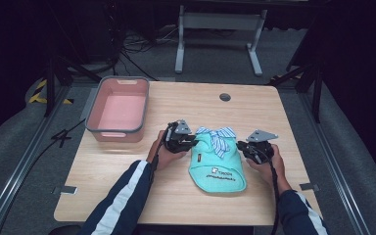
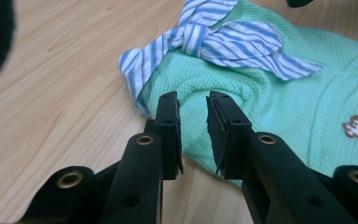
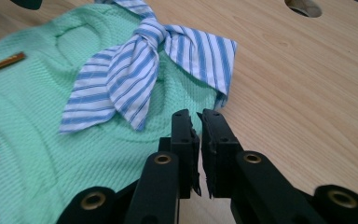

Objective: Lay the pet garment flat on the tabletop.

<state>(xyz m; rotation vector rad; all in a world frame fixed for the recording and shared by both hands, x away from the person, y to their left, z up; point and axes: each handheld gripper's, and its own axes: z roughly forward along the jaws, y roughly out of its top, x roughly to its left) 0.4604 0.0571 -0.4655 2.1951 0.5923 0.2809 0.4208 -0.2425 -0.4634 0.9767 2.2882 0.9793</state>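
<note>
A small mint-green knitted garment (image 1: 218, 166) lies flat on the wooden table (image 1: 122, 186), with a blue-and-white striped bow (image 1: 218, 134) at its far end and a printed logo near its front hem. My left gripper (image 1: 194, 142) is at the garment's left edge; in the left gripper view its jaws (image 2: 192, 100) stand close together with a fold of the green knit (image 2: 284, 93) between them, just below the bow (image 2: 223, 39). My right gripper (image 1: 240, 147) is at the right edge. Its jaws (image 3: 196, 114) are nearly touching, pinched on the garment's rim (image 3: 37, 116) beside the bow (image 3: 135, 60).
A pink tub with a grey rim (image 1: 92, 128) stands at the table's far left. A round cable hole (image 1: 225, 97) sits near the far edge. Bare wood lies in front of the garment and to both sides. A metal desk frame stands on the floor beyond.
</note>
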